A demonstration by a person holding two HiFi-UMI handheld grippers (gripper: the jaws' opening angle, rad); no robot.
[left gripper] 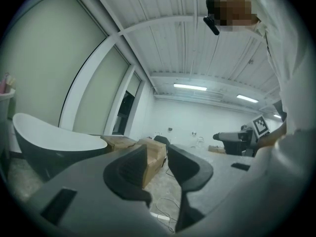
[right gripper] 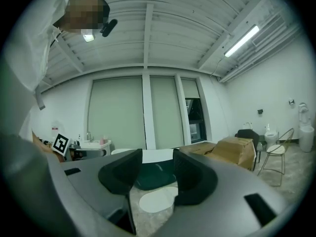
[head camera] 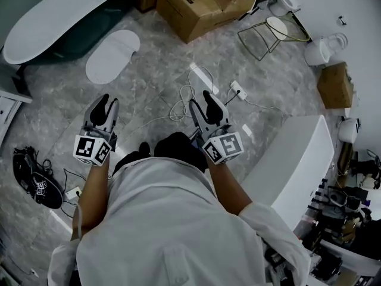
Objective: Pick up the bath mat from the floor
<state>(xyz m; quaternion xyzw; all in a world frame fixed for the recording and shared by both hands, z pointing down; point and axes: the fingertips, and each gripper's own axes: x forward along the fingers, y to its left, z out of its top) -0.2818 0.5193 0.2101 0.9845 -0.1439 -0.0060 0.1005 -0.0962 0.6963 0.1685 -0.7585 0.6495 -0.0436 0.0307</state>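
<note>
Grippers: left gripper (head camera: 105,102) and right gripper (head camera: 208,99) are held with jaws parted, nothing between them. Bath mat (head camera: 112,55) is seen flat on the floor, upper left of the head view, beside the bathtub (head camera: 59,16). Risks judged: loose cables (head camera: 189,95) may be snagged underfoot; the thin mat edge may be pushed, not pinched.

Head view's top edge crops the bathtub (head camera: 59,12).

Right gripper (right gripper: 156,166), fingers (right gripper: 195,177) apart and empty; white bath mat (right gripper: 158,200) on floor (right gripper: 150,223) beyond

Bath mat (head camera: 113,55): wht oval, flat on floor (head camera: 172,64)
</note>
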